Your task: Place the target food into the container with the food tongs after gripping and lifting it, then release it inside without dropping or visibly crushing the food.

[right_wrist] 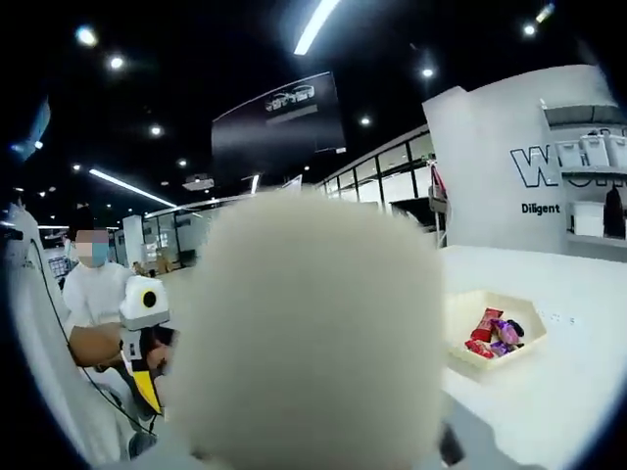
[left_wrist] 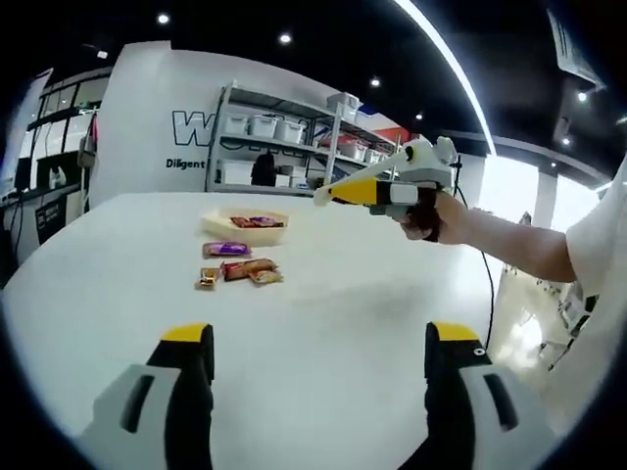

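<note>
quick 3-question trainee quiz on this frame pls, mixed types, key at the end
1. True or false: the left gripper is shut on a snack packet.
2. The loose purple packet lies: A) inside the tray; B) on the white table, just outside the tray; C) between the right gripper's jaws.
3. Short answer: what blocks the middle of the right gripper view?

Key
1. False: its jaws stand wide apart with nothing between them.
2. B.
3. A blurred cream object close to the lens; what it is cannot be told.
</note>
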Tool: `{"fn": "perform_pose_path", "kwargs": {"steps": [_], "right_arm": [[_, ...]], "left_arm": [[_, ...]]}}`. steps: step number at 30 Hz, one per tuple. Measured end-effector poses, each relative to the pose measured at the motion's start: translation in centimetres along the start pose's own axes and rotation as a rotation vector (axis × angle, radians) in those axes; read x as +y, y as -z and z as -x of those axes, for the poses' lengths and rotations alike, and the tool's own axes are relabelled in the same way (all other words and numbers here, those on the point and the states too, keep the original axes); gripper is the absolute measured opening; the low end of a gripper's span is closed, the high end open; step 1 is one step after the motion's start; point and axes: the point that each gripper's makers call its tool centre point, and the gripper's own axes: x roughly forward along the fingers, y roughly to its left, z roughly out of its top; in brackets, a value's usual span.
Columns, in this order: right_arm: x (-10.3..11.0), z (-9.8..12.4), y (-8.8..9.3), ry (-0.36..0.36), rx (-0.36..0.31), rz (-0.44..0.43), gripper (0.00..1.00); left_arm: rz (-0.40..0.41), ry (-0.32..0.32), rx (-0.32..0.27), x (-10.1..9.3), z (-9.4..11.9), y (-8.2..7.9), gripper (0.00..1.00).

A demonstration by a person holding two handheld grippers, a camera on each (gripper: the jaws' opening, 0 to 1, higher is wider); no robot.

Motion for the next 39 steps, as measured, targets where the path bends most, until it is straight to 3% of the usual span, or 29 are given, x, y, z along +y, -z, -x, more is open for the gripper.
{"fn": "perform_pose_path", "kwargs": {"steps": [9,16,20,31,34,39], "right_arm": [[3.6,0.7,0.5,-0.069,0.001,-0.002,0.14],[6.1,1.3,1.0,-0.135,0.003,-0.003,0.14],[6.8,1.6,1.2,-0.165,-0.003,-0.022,0.15],[8.2,2.6,1.9,-0.235,-0.001,-0.065,0.15],[8.8,3.0,2.1,-0.261,0.001,-0.078,0.15],[9.8,3.5,2.1,-0.301,-0.006,-0.09,0.15]], "left_arm": [[-0.01,0.16,-0.055,-2.9,-0.5,-1.7,0.87],[0.026,0.297,-0.105,-5.1,-0.3,-3.1,0.84],[0.034,0.32,-0.111,-5.5,-0.3,-3.3,0.79],[0.066,0.358,-0.121,-6.0,-0.4,-3.6,0.78],[0.062,0.39,-0.118,-6.6,-0.2,-3.4,0.7],[0.076,0.419,-0.133,-7.1,-0.1,-3.7,0.67]]}}
